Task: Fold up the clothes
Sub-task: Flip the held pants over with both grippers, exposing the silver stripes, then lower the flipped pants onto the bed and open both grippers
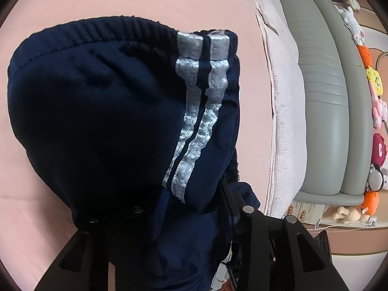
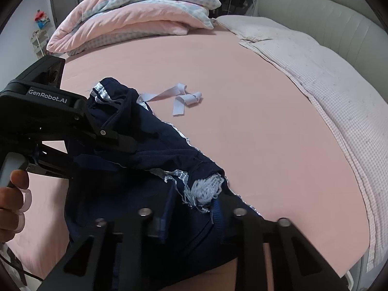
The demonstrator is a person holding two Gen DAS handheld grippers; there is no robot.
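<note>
My left claw (image 1: 155, 220) is clamped on the navy trousers (image 1: 97, 126), which hang in front of its camera above the pink bed (image 1: 145, 2), their ribbed waistband (image 1: 116, 31) at the top and two silver stripes (image 1: 194, 111) running down the side. From my right side I see the same trousers bunched across the sheet, the left claw (image 2: 126, 143) biting into the cloth near the waistband. My right claw (image 2: 191, 215) is closed on the frayed, silver-trimmed end of the fabric. A loose white strip (image 2: 179, 97) lies apart on the bed, with folded quilts (image 2: 135, 12) near the far edge.
</note>
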